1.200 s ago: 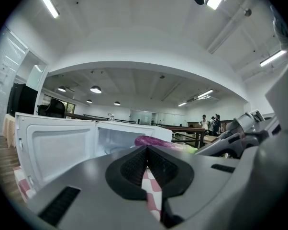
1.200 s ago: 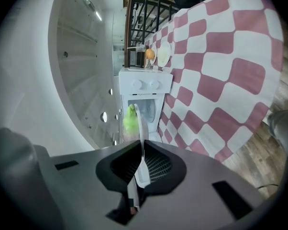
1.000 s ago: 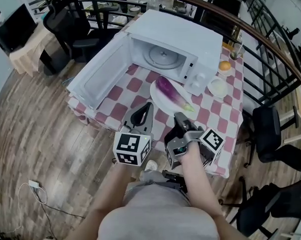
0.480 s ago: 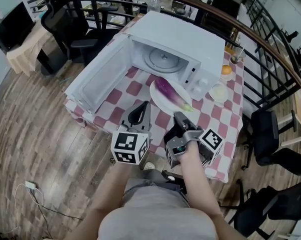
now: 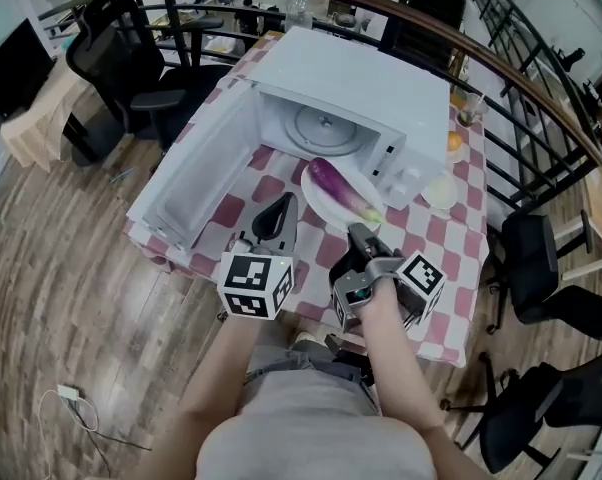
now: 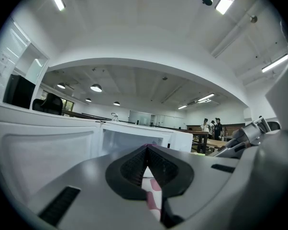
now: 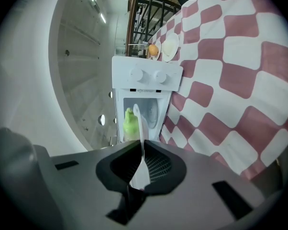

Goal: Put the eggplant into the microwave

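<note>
On the desk (image 5: 451,268), with its red-and-white checked cloth, the white microwave (image 5: 351,78) stands toward the far edge. Its door (image 5: 196,173) is swung wide open over the left edge, and the round glass turntable (image 5: 321,125) shows inside.

The eggplant (image 5: 339,188) lies on a white plate (image 5: 324,211) near the middle of the desk, just in front of the microwave's opening. Its green stem end points toward you.

Your right tongs (image 5: 358,232) are pinching the near rim of that plate. From their own camera the thin white rim runs up between the pressed pads (image 7: 153,164), with the green stem just beyond.

Your left tongs (image 5: 284,204) are pressed together with nothing between them. They point level toward the open cavity, just left of the plate and apart from it.

Near the desk's right edge, beside the microwave, sit an orange (image 5: 453,141) and a small saucer (image 5: 441,190).
</note>
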Demonstrator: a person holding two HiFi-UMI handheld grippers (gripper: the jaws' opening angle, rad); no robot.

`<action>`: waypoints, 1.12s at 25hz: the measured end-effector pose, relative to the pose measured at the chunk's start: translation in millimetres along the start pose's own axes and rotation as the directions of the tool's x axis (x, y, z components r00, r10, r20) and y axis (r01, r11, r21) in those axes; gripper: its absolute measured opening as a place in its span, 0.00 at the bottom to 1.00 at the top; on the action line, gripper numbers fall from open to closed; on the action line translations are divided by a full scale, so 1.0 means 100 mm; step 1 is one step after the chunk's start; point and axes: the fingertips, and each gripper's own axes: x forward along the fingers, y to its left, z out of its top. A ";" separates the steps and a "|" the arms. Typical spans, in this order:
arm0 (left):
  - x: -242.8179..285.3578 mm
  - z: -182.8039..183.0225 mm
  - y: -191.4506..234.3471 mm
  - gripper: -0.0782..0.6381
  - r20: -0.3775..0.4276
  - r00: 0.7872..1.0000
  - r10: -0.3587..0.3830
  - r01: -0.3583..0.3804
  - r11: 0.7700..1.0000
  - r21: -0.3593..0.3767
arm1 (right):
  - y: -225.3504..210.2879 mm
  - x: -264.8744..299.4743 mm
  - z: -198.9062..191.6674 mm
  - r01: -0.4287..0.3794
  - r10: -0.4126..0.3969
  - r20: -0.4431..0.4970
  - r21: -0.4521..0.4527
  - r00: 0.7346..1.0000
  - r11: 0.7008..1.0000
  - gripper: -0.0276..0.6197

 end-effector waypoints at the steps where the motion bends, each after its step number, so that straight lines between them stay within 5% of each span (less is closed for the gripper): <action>1: 0.04 0.01 0.03 0.11 0.001 1.000 -0.011 0.011 1.000 0.004 | 0.01 0.05 0.01 -0.001 0.001 0.007 0.000 1.000 1.000 0.10; 28: 0.85 -0.36 0.68 0.11 -0.050 0.978 -0.201 0.203 0.978 0.037 | -0.34 1.47 0.24 -0.026 0.024 0.118 0.023 0.993 0.999 0.10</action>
